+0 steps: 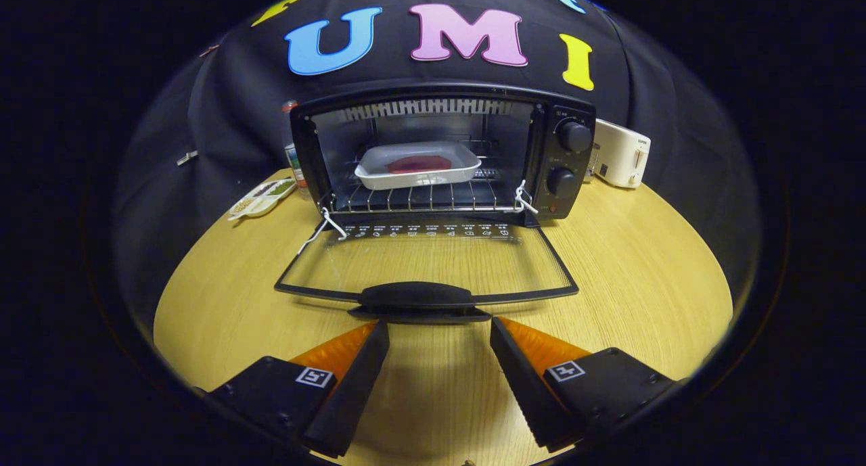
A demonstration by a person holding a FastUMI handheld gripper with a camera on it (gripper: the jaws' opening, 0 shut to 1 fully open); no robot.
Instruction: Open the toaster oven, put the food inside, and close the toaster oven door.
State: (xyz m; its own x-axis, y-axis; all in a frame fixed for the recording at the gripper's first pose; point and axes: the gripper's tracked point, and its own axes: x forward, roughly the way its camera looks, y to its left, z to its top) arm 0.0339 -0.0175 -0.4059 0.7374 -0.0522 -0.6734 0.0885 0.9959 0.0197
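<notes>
A black toaster oven point(443, 151) stands at the back of the round wooden table. Its glass door point(426, 260) is folded down flat toward me, and the door's black handle point(416, 295) lies just ahead of my fingertips. Inside, on the wire rack point(419, 197), rests a white tray point(417, 165) holding a dark red piece of food point(419, 164). My gripper point(440, 327) hovers low over the table right in front of the handle. Its fingers are spread wide apart with nothing between them.
Two control knobs point(574, 136) sit on the oven's right panel. A white appliance point(621, 153) stands to the oven's right. A bottle point(292, 151) and a small snack packet point(262, 199) lie to its left. The table's rim point(703, 263) curves close on both sides.
</notes>
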